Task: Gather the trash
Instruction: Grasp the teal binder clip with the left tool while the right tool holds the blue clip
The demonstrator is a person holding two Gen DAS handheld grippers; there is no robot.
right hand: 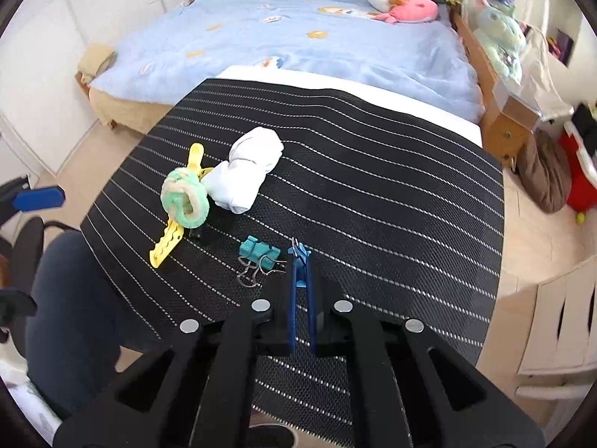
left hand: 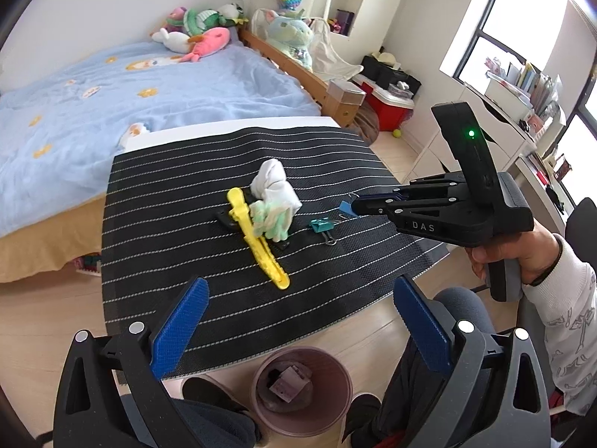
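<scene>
On the black striped mat (left hand: 179, 194) lie a yellow clip (left hand: 257, 239), a white rolled cloth (left hand: 274, 183), a green fuzzy hair tie (left hand: 270, 222) and a teal binder clip (left hand: 321, 226). My right gripper (left hand: 354, 207) is shut on a blue binder clip (left hand: 346, 207), just above the mat at its right side; in the right wrist view the blue clip (right hand: 300, 265) sits between the fingertips (right hand: 301, 261). My left gripper (left hand: 298, 298) is open and empty, above the mat's near edge. A brown trash bin (left hand: 302, 425) stands on the floor below it, with some scrap inside.
A bed with a blue blanket (left hand: 112, 97) and plush toys lies behind the table. A red box (left hand: 391, 108), shelves and a desk stand at the right. The person's legs (right hand: 74, 317) are by the mat's near side.
</scene>
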